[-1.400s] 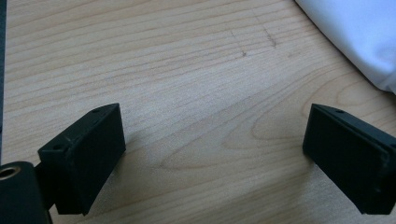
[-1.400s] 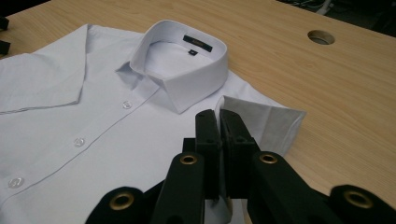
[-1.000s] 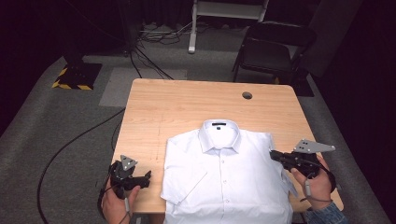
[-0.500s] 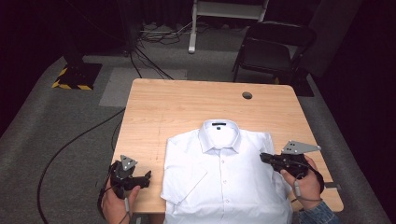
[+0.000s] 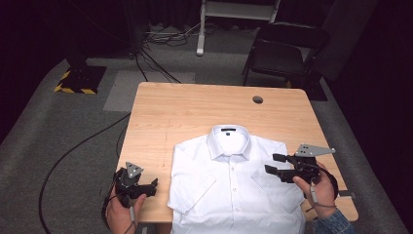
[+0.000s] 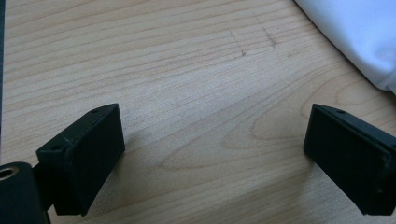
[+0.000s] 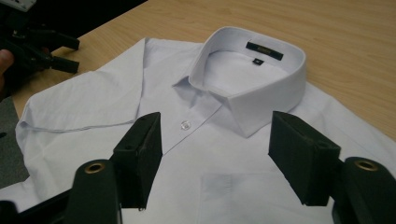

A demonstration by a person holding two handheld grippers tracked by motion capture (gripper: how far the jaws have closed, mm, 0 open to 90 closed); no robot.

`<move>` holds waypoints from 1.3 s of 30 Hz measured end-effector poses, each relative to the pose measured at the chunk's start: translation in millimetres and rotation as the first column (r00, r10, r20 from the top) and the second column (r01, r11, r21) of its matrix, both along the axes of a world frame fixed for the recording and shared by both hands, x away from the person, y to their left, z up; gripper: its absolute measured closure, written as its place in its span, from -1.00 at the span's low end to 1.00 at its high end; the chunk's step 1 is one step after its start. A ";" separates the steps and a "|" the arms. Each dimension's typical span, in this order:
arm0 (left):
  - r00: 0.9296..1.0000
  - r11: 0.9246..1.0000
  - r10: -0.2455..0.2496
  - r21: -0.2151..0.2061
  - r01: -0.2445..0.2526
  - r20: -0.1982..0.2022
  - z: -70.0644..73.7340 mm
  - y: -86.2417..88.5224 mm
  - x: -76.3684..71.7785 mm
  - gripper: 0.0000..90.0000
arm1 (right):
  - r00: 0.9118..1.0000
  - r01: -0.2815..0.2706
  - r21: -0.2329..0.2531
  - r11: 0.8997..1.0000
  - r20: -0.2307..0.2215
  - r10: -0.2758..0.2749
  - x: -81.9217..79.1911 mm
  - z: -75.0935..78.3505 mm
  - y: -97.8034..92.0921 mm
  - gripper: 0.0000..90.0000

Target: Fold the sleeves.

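Since a second before, the right gripper (image 5: 274, 164) had slid inward from the table's right edge until it hung over the right side of the white shirt (image 5: 229, 190), while the left gripper (image 5: 154, 185) had kept its place near the front left corner of the wooden table (image 5: 195, 112). The shirt lay flat and buttoned, face up, collar (image 7: 254, 70) pointing away from the person, its hem at the near edge. Seen along the right gripper's own jaws, they stood wide apart with nothing between them, poised above the chest of the shirt just below the collar; whether they touched the cloth I could not tell. The left gripper's jaws were equally spread and empty, low over bare wood, with the shirt's sleeve (image 6: 355, 37) just beside them.
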State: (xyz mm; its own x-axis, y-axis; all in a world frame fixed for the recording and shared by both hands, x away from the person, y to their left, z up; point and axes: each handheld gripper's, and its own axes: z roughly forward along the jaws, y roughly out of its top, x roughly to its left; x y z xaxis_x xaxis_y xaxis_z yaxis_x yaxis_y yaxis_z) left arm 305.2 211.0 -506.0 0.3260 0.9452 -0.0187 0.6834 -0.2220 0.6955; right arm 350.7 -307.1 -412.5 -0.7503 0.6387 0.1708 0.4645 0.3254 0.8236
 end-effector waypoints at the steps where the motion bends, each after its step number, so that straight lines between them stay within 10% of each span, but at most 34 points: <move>1: 1.000 1.000 0.000 0.000 0.000 0.000 0.0 0.0 0.0 -0.88 | 1.000 0.010 0.003 1.000 0.007 -0.010 0.0 1.1 -2.5 -0.28; 20: 1.000 1.000 0.000 0.000 0.000 0.000 0.0 0.0 0.0 -0.88 | 0.986 0.120 -0.062 0.991 0.125 -0.112 -3.1 6.1 -47.6 -0.56; 39: 1.000 1.000 -0.001 0.001 0.001 0.000 0.0 0.0 0.0 -0.88 | 0.978 0.183 -0.120 0.976 0.120 -0.169 -2.6 -9.5 -84.6 -0.63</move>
